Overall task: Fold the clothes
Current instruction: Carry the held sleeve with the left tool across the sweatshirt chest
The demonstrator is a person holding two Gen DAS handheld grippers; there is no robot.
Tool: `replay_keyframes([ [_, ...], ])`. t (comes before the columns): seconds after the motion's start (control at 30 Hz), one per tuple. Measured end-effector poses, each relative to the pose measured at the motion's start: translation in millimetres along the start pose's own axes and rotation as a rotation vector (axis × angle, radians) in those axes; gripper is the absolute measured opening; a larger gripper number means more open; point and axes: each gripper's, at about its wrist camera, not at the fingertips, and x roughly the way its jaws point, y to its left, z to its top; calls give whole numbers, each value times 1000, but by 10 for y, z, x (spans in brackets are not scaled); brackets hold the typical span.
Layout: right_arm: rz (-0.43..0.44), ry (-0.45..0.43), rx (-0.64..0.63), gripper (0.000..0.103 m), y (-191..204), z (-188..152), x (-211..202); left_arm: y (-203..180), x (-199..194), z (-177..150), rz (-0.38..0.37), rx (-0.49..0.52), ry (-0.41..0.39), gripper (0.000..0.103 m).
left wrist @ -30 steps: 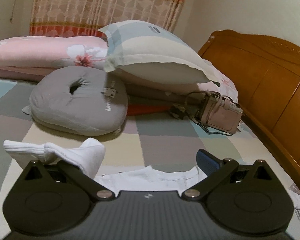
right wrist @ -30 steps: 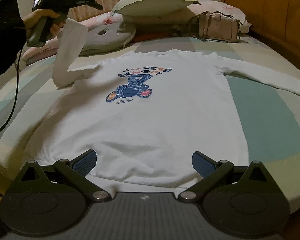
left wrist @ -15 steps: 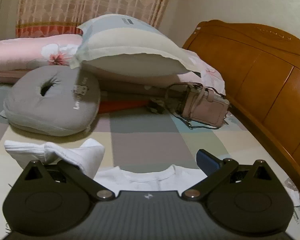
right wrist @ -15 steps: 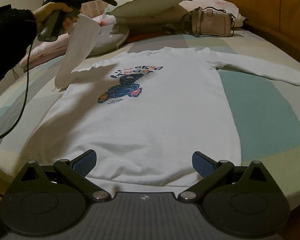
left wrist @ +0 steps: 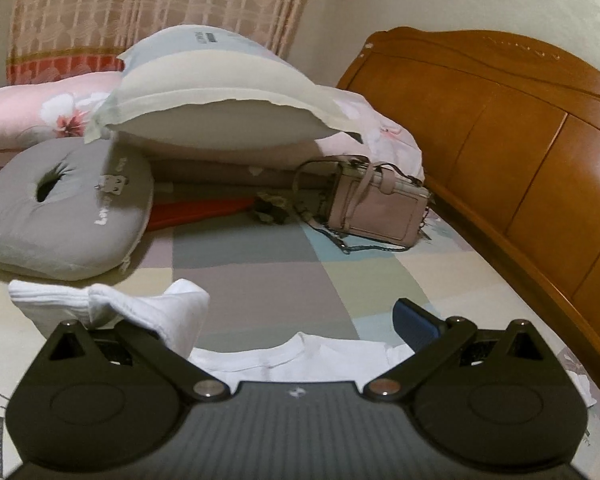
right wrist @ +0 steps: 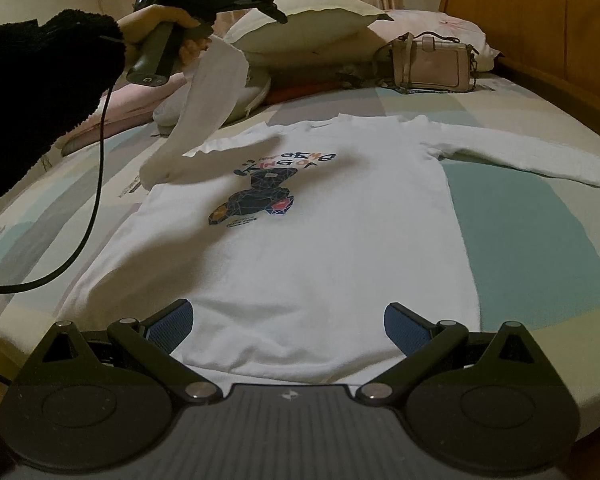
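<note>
Folding step: sleeve [right wrist: 204, 104] of the white sweatshirt [right wrist: 300, 248], which lies face-up on the bed [right wrist: 520, 220], hangs lifted over its chest.
Left hand-held gripper [left wrist: 296, 320]: cuff draped on one finger; grip unclear.
Right hand-held gripper [right wrist: 288, 324]: wide, empty, at hem.
Next, judged: lay sleeve flat across chest.

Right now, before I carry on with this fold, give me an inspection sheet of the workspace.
Surface: bed with a patchwork sheet.
Job's things: white sweatshirt lies flat, print up; one sleeve lifted, the other sleeve spread out flat.
Clutter: pink handbag, grey ring cushion, pillow.
Grippers: left gripper carries the lifted sleeve's cuff, though its fingers look spread; right gripper open over the hem.
Cables: black cable hangs from the left handle.
Surroundings: wooden headboard, curtain.
</note>
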Motion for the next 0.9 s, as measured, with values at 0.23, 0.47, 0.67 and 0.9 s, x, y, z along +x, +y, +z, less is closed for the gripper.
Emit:
replay_keyframes([
  [0.23, 0, -4, 12, 103, -49, -7, -11, -289, 160, -33, -26, 44, 20, 102],
  [0.47, 1, -4, 23, 103, -93, -14, -12, -513, 317, -95, -48, 74, 45, 102],
  [0.67, 0, 0, 31, 103, -118, -21, 5, -638, 443, -147, -66, 90, 55, 102],
  [0.9, -6, 9, 38, 103, -142, -40, 44, -782, 641, -258, -100, 109, 76, 102],
])
